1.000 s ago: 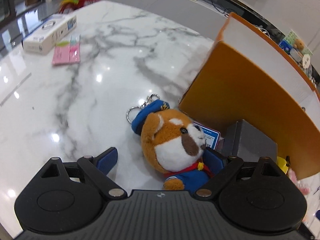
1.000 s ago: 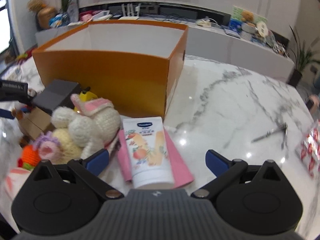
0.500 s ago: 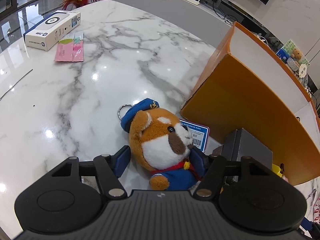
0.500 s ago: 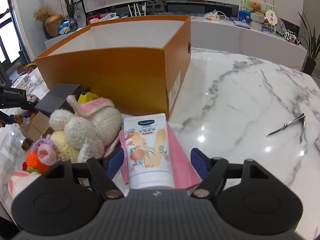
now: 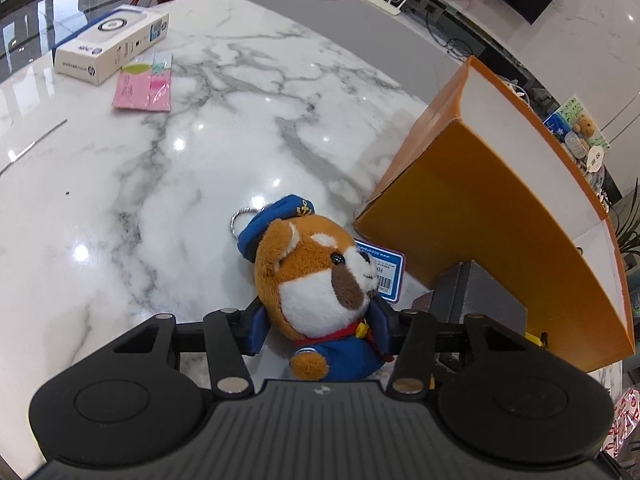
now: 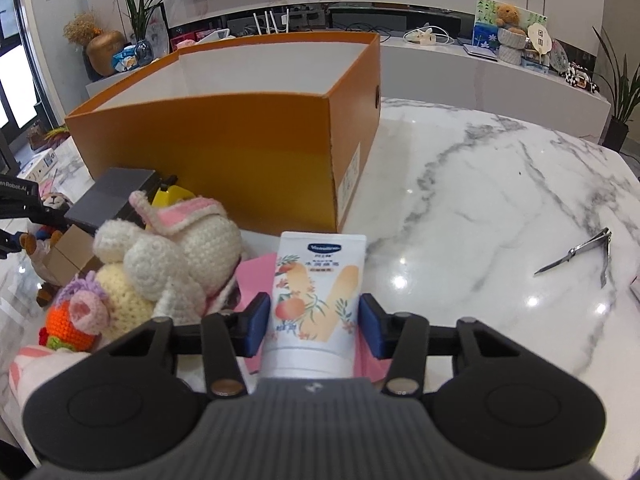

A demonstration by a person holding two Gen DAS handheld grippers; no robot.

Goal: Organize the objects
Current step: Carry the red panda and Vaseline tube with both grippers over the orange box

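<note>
Soft brown plush, a sailor-capped plush dog (image 5: 320,276) low centre in the left wrist view, pinched at the body by the left gripper (image 5: 318,326), jaws just closing in; white lotion tube (image 6: 316,300) low centre in the right wrist view, clamped by the right gripper (image 6: 316,324), jaws just drawn in against its sides. Orange box (image 6: 240,152) open, upper centre, just behind both. Likely risks: plush squashing and slipping out on the lift; smooth tube sliding or tipping; crocheted bunny (image 6: 172,256) beside the tube snagging; pink packet (image 6: 256,276) beneath dragged along. Legible: "Vaseline" on the tube, an "hp" logo on the white carton (image 5: 110,48) upper left; blue tag (image 5: 380,266) barcoded, text too small.
</note>
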